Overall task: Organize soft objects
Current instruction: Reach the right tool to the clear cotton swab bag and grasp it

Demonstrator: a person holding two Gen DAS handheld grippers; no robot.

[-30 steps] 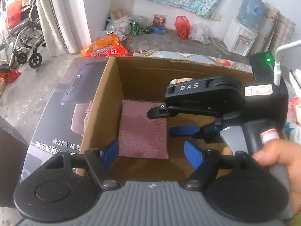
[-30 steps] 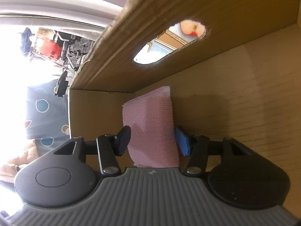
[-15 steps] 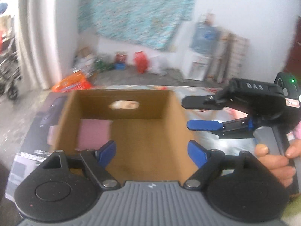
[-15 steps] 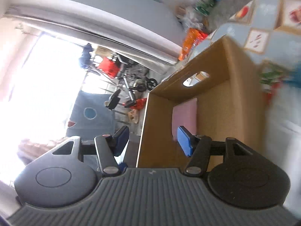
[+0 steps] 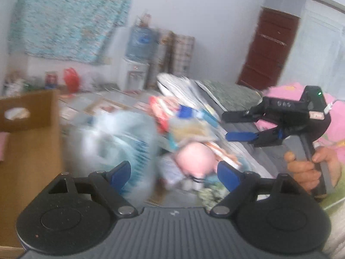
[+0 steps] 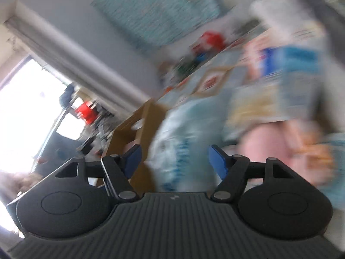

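Observation:
Both views are blurred by motion. The cardboard box (image 5: pixel 28 129) stands at the left, also seen as the box (image 6: pixel 138 129) in the right wrist view. To its right lies a heap of soft goods: a pale blue plastic-wrapped pack (image 5: pixel 120 138), a pink round item (image 5: pixel 196 157) and colourful packets. My left gripper (image 5: pixel 174 172) hangs over this heap, its jaws opening with nothing gripped. My right gripper (image 5: pixel 235 126), held by a hand (image 5: pixel 306 168), hovers at the heap's right side. In its own view the right gripper (image 6: pixel 175 158) faces the blue pack (image 6: pixel 179 133), jaws opening, pads touching nothing.
A water dispenser (image 5: pixel 138 69) and a floral cloth (image 5: pixel 64 21) stand against the far wall, with a brown door (image 5: pixel 269 49) at the right. Pink bedding (image 5: pixel 336 129) lies behind the right gripper. A bright window (image 6: pixel 25 108) is at the left.
The right gripper let go of the pink cloth, which stays in the box, and pulled out. Both grippers swung right from the box to the heap, with jaws wider.

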